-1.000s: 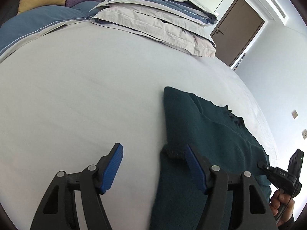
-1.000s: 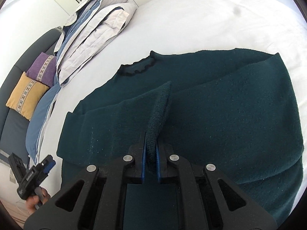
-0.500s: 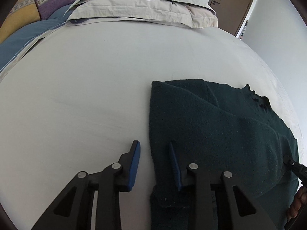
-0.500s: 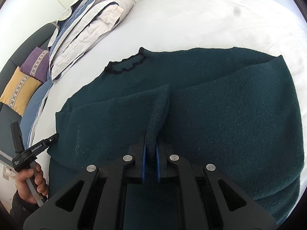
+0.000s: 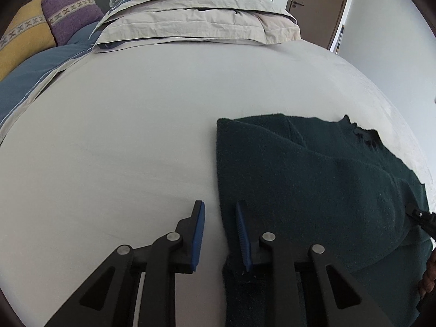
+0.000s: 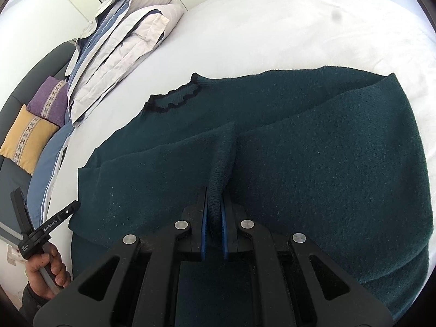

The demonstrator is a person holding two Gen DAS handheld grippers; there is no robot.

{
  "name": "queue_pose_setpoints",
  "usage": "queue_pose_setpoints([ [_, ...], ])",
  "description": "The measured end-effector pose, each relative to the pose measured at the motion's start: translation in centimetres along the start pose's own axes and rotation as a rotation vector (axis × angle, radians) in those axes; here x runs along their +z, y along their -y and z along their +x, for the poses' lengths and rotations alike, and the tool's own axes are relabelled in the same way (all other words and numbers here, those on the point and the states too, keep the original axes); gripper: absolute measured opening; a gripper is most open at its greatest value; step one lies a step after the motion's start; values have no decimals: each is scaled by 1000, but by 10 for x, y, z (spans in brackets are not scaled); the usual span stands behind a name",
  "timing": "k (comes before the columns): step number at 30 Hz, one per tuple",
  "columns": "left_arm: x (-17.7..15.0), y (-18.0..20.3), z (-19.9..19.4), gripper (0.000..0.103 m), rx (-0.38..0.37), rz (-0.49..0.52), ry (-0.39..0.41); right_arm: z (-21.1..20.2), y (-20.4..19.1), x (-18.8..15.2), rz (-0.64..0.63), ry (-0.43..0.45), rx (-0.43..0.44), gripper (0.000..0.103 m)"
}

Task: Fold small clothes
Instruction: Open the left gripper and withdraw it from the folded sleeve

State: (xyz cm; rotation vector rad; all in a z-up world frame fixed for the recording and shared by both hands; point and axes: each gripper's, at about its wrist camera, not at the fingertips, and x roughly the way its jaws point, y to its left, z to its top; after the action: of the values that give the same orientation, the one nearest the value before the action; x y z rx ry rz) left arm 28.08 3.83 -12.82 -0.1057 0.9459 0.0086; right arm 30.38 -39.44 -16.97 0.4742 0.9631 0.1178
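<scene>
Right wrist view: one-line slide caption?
Right hand-held gripper pinches a fold of the dark green sweater on the white bed.

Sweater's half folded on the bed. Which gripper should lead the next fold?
Right, probably. The right gripper is shut on a ridge of the dark green sweater; the left gripper, jaws closing, only straddles its side edge.

Soft even daylight is filling both views, no hard shadows. White bedsheet [image 6: 313,35] is blowing out toward glare in the right wrist view. Fisheye is bending edges, dark vignette is ringing corners. Focus is staying sharp.
</scene>
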Motion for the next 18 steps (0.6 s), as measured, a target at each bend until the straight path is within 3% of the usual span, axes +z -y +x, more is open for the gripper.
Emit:
queue_pose_setpoints([
  [8,-7,-4,-4,33,21,0,17,3,14,-3,57,6,44,7],
  [13,3,2,-31,32,61,5,93,-23,6,1,49,56,-48,10],
  [18,25,32,-26,32,76,78,125,-38,-18,12,23,117,46,12],
])
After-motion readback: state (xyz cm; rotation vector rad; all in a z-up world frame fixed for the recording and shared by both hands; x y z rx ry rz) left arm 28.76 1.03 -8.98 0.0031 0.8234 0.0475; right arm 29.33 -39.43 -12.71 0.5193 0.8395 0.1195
